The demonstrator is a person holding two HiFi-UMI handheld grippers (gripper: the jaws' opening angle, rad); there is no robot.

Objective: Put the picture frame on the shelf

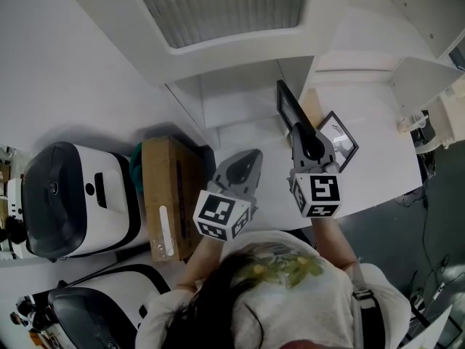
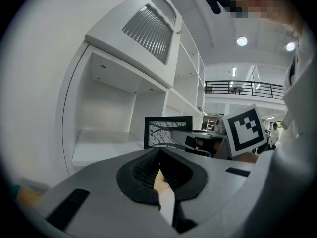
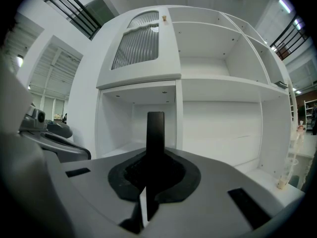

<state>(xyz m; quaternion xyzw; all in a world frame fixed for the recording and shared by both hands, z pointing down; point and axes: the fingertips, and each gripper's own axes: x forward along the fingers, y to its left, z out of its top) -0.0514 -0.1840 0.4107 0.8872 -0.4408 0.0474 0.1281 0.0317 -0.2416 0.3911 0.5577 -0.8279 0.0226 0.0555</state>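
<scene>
My right gripper (image 1: 298, 132) is shut on the lower edge of a black picture frame (image 1: 288, 106), which stands upright above the jaws. In the right gripper view the frame (image 3: 155, 130) shows edge-on, a dark bar rising from the gripper (image 3: 154, 156), in front of the white shelf (image 3: 218, 128). From the left gripper view the frame (image 2: 167, 131) shows its face, a picture of bare branches. My left gripper (image 1: 251, 158) hovers to the left of it with its jaws together and nothing in them (image 2: 159, 153). The shelf's low compartment (image 1: 240, 102) lies just ahead.
A second small frame (image 1: 340, 141) lies on the white ledge right of my right gripper. A cardboard box (image 1: 167, 195) and white machines (image 1: 80, 198) stand to the left. The shelf has several open compartments and a slatted panel (image 3: 138, 43) above.
</scene>
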